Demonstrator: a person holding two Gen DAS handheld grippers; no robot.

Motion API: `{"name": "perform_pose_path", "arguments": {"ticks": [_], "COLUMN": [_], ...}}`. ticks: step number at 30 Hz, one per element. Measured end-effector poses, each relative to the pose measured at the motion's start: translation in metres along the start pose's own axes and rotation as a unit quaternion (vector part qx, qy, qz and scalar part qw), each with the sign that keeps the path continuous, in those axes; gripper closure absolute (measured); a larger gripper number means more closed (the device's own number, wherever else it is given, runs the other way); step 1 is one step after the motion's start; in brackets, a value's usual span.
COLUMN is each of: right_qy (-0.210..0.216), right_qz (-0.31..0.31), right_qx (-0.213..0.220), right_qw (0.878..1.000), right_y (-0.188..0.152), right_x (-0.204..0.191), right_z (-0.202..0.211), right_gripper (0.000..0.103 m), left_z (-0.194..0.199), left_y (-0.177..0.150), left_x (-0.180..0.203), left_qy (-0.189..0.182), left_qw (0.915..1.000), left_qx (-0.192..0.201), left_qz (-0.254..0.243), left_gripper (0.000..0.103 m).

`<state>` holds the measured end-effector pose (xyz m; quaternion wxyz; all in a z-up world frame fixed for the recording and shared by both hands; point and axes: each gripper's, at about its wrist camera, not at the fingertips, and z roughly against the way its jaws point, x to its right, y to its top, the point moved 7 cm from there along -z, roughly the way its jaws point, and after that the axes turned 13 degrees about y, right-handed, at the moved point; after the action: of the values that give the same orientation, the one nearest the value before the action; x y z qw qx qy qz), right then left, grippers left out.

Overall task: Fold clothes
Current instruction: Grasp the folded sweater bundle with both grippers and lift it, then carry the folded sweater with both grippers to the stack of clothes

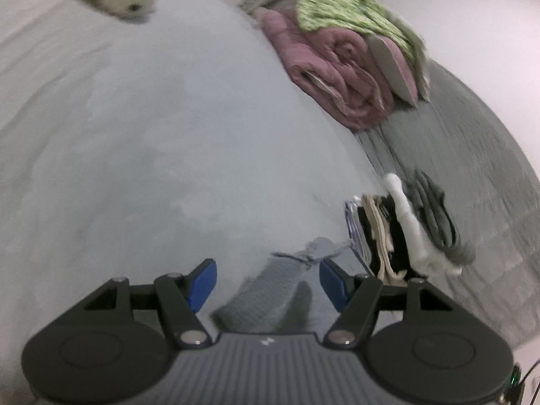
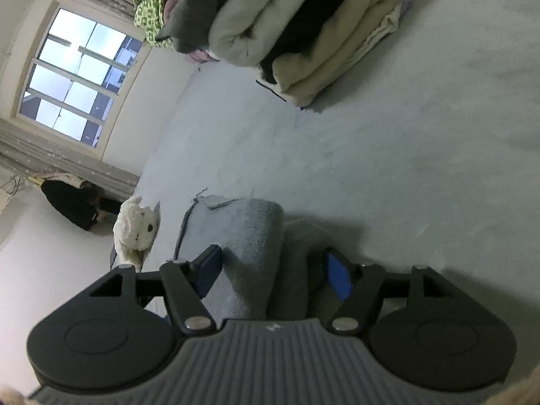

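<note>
Right claw [image 2: 273, 268] spread over folded grey garment [image 2: 236, 236] on the bed [image 2: 405, 168].

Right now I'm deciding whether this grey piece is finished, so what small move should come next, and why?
Probably draw both tools back, then lift the grey folded garment toward the stack of folded clothes. It lies folded on the bed, between the open pads of the right tool and the left tool, neither gripping it.
</note>
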<state>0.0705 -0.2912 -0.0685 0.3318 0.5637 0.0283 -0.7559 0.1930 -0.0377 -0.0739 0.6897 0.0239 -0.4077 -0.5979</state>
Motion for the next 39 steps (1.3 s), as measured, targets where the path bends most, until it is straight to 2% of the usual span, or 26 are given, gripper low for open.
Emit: {"name": "perform_pose_path", "arguments": {"ticks": [4,9,11,13,16,22,27,30,33,35,37,39], "right_qy": [0.008,0.027,0.039,0.052,0.074,0.09,0.099,0.092,0.073,0.062,0.056,0.061], "right_qz": [0.0,-0.006,-0.015,-0.021,-0.026,-0.025,-0.038,-0.038,-0.041,-0.048,-0.054,-0.052], "right_qx": [-0.012,-0.025,-0.027,-0.03,-0.033,-0.028,-0.042,-0.045,-0.048,-0.048,-0.043,-0.035], "right_qw": [1.0,0.999,0.999,0.998,0.996,0.995,0.993,0.994,0.995,0.996,0.996,0.996], "right_y": [0.001,0.005,0.007,0.009,0.015,0.032,0.047,0.055,0.057,0.058,0.06,0.065], "right_x": [0.003,0.008,0.009,0.008,0.002,-0.003,0.002,0.01,0.022,0.03,0.035,0.035], "right_z": [-0.004,-0.01,-0.011,-0.011,-0.003,0.019,0.036,0.043,0.04,0.038,0.039,0.045], "right_gripper": [0.033,0.036,0.046,0.061,0.067,0.069,0.07,0.069,0.067,0.063,0.05,0.042], "left_z": [-0.016,-0.051,-0.054,-0.055,-0.044,-0.016,0.008,0.012,0.007,0.005,0.004,0.003], "left_y": [0.007,0.0,-0.005,-0.01,-0.013,-0.031,-0.056,-0.07,-0.076,-0.072,-0.066,-0.062], "left_x": [0.018,0.032,0.033,0.033,0.032,0.049,0.065,0.07,0.069,0.066,0.062,0.06], "left_qy": [-0.008,-0.017,-0.014,-0.012,-0.01,0.008,0.003,-0.006,0.012,0.022,0.015,0.008], "left_qw": [0.9986,0.9952,0.9961,0.997,0.9976,0.9965,0.9939,0.9937,0.9953,0.9967,0.9976,0.9977], "left_qx": [-0.021,-0.081,-0.077,-0.072,-0.068,-0.079,-0.099,-0.105,-0.095,-0.078,-0.067,-0.065], "left_qz": [-0.048,-0.052,-0.04,-0.026,0.002,0.027,0.05,0.039,0.01,0.003,0.009,0.016], "left_gripper": [0.034,0.038,0.043,0.061,0.074,0.078,0.078,0.077,0.071,0.068,0.054,0.047]}}
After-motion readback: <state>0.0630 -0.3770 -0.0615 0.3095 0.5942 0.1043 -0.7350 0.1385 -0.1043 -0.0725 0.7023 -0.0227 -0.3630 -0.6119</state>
